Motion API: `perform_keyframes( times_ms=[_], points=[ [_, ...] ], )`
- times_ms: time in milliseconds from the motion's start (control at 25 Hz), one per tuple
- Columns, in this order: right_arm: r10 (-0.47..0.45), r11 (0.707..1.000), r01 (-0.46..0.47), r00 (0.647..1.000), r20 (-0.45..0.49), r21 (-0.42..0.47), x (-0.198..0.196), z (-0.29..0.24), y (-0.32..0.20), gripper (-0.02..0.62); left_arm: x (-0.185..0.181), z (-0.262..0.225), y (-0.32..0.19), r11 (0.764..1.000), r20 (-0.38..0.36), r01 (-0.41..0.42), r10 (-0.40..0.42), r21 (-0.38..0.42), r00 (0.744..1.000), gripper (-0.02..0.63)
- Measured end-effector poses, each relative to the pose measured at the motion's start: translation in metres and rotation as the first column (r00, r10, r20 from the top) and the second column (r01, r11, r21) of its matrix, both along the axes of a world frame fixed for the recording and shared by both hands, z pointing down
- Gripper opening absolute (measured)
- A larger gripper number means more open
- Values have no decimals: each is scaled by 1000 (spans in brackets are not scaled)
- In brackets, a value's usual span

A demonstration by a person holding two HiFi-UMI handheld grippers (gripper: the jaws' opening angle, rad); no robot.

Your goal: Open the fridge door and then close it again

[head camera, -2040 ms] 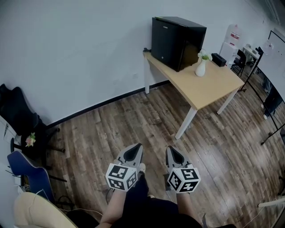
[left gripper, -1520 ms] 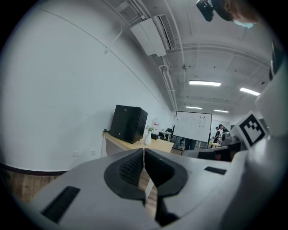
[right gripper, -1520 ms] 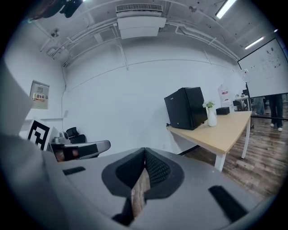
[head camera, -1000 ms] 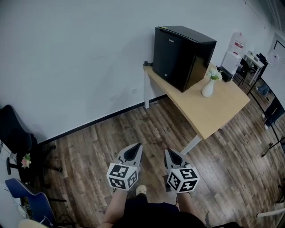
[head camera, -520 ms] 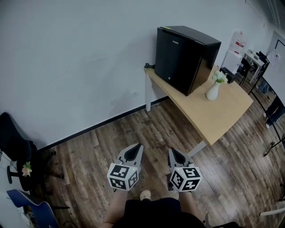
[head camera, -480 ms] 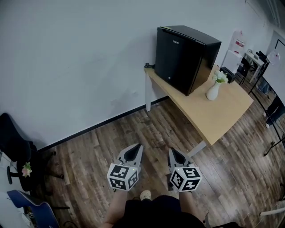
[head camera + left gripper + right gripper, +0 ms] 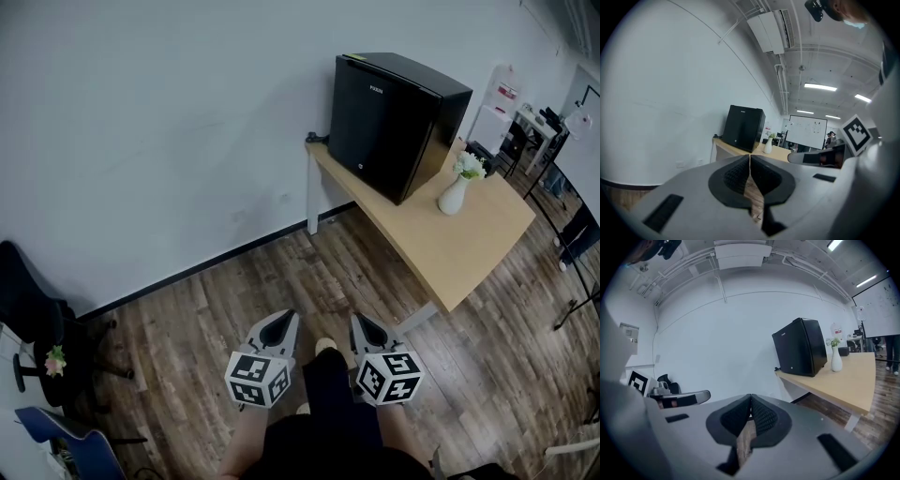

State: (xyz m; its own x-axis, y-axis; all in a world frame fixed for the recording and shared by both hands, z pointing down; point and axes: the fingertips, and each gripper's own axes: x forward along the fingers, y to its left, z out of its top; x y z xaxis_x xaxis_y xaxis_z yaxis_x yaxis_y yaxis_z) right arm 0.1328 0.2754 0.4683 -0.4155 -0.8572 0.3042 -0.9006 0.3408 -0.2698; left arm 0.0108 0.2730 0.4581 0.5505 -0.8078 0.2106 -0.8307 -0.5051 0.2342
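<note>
Black box-shaped fridge [image 7: 398, 127], shut, on light wooden worktop [image 7: 450, 248].
Ceiling strip lights [image 7: 820, 87] show only in gripper views; left gripper [image 7: 280, 325] and right gripper [image 7: 365, 325] fingers [image 7: 736, 175] together, empty.

One fridge [image 7: 394, 122] at one o'clock in the head view, one table [image 7: 450, 258] and one vase [image 7: 454, 197] at two o'clock. Two grippers at six o'clock, the left gripper [image 7: 278, 325] and the right gripper [image 7: 365, 323], and two marker cubes (one to each): left cube [image 7: 256, 380], right cube [image 7: 387, 375]. One black chair [image 7: 33, 314] at nine o'clock. The left gripper view adds one whiteboard [image 7: 807, 132] at three o'clock and one air conditioner [image 7: 771, 30] at twelve o'clock
</note>
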Motion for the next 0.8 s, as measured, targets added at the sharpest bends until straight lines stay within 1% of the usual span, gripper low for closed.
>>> perform_keyframes(
  times_ms=[200,360,560,800],
  points=[
    [-23,1000,23,1000,-3,-1,-7,2,-27,-9,-4,0,-27,1000,-4,15,-15,5,1000,6],
    [-26,1000,26,1000,-10,3,-5,0,-56,-9,-4,-1,-54,1000,-3,25,-25,9,1000,6],
    [-35,999,35,999,-15,3,0,1,-101,-9,-5,1,-98,999,-2,48,-48,10,999,6],
    [-72,997,72,997,-24,0,-1,-2,-160,-9,-6,-3,-155,996,-9,86,-86,9,996,6]
  ],
)
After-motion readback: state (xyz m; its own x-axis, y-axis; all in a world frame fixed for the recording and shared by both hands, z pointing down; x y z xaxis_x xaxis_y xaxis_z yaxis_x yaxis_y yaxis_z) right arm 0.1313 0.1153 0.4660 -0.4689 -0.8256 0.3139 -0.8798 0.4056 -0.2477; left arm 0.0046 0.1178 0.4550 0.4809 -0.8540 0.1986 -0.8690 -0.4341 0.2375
